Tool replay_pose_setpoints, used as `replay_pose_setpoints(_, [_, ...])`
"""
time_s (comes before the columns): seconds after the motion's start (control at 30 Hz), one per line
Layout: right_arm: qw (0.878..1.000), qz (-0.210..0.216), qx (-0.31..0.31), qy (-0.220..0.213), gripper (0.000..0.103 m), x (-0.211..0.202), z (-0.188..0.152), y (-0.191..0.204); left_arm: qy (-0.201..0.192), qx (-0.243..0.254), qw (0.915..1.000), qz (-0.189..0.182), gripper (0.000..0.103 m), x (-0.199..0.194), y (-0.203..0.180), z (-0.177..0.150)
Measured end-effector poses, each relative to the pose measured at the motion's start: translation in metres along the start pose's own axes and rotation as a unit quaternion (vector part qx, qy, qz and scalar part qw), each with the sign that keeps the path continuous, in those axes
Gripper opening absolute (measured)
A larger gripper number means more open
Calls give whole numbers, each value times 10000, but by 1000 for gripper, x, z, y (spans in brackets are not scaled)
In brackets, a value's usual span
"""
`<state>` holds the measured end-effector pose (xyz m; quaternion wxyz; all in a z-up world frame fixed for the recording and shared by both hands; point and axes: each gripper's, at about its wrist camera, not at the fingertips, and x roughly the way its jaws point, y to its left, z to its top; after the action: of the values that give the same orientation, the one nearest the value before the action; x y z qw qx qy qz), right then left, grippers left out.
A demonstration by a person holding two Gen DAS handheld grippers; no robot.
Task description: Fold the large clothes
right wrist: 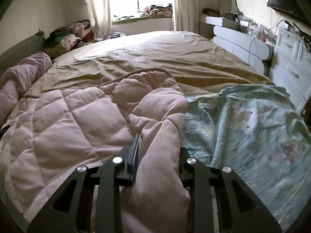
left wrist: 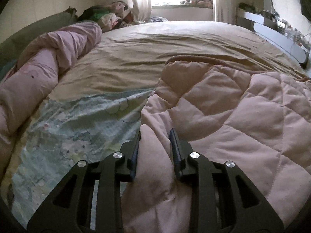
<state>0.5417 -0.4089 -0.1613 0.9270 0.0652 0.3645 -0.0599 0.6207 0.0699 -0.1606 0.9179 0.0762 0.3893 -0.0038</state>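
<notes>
Lying bunched along the left of the tan bedsheet [left wrist: 155, 44] is a pink duvet [left wrist: 38, 73], then the left gripper [left wrist: 155, 136] clamping one edge of the pink quilted garment [left wrist: 233, 116] spread on the bed, the right gripper [right wrist: 159, 141] pinching its other edge, and a pale-green cartoon sheet [right wrist: 252, 132] rightmost.

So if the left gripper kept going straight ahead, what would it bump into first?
The left gripper is already shut on the puffy pink quilted blanket. Going straight on, it would likely push into more of that blanket, then the tan bedsheet beyond, though depth is unclear.
</notes>
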Motion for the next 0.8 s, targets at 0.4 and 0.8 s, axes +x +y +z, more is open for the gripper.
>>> replay_pose_setpoints(0.4, [9966, -394, 514, -505, 99, -42, 6, -25, -699, -185, 9971, 224, 89, -48, 14, 3])
replay_pose_setpoints(0.8, [9951, 545, -725, 395, 99, -19, -32, 94, -401, 484, 9943, -861, 95, -57, -104, -18])
